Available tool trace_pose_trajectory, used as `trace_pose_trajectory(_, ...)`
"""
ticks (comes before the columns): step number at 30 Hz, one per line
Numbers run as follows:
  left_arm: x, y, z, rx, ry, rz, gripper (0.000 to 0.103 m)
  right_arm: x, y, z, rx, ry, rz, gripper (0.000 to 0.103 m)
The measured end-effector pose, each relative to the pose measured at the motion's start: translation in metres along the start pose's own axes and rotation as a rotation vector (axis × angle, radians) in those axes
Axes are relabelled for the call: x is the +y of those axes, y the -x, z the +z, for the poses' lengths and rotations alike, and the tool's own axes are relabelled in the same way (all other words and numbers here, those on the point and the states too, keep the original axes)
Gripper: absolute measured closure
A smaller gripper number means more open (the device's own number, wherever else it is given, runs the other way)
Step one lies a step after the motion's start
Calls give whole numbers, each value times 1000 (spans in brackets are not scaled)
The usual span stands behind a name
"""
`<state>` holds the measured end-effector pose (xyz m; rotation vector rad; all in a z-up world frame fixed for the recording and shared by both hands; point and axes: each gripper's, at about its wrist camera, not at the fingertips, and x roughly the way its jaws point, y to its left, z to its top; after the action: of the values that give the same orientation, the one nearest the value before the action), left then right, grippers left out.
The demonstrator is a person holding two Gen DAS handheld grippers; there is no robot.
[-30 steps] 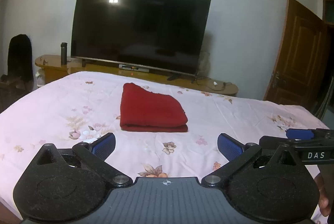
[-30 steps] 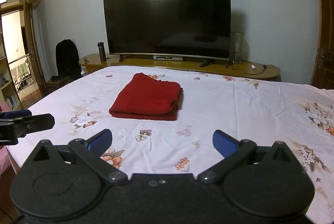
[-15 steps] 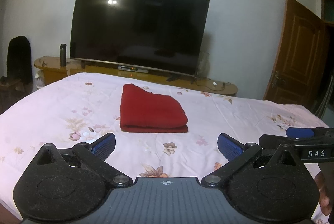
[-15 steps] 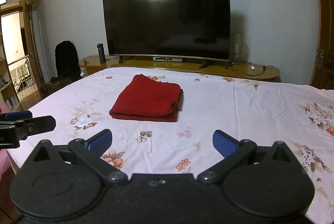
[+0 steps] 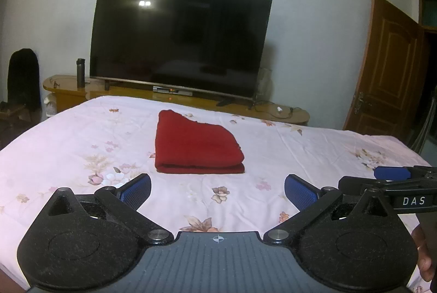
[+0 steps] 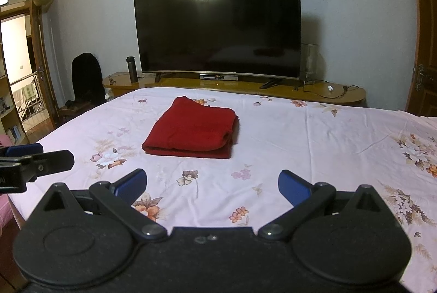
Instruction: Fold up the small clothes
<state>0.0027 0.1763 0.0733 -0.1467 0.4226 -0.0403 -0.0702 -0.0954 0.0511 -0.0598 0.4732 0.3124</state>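
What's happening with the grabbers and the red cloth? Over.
Left gripper and right gripper open, empty. Folded red cloth flat on floral pink bedsheet. Nothing in the way.

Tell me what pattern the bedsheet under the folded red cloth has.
Pale pink bedsheet with scattered flower prints, clearest in the right wrist view.

Dim room — fisheye-warped (screen glare)

Only one text reads — "DAS", white letters on the right gripper (image 5: 393, 178) body.
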Motion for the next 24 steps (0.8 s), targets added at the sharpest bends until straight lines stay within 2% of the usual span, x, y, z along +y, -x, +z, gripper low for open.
trace_pose_trajectory(24, 2, -4, 0, 1, -12, 0, 0, -1, -1, 0, 2, 4, 3, 1)
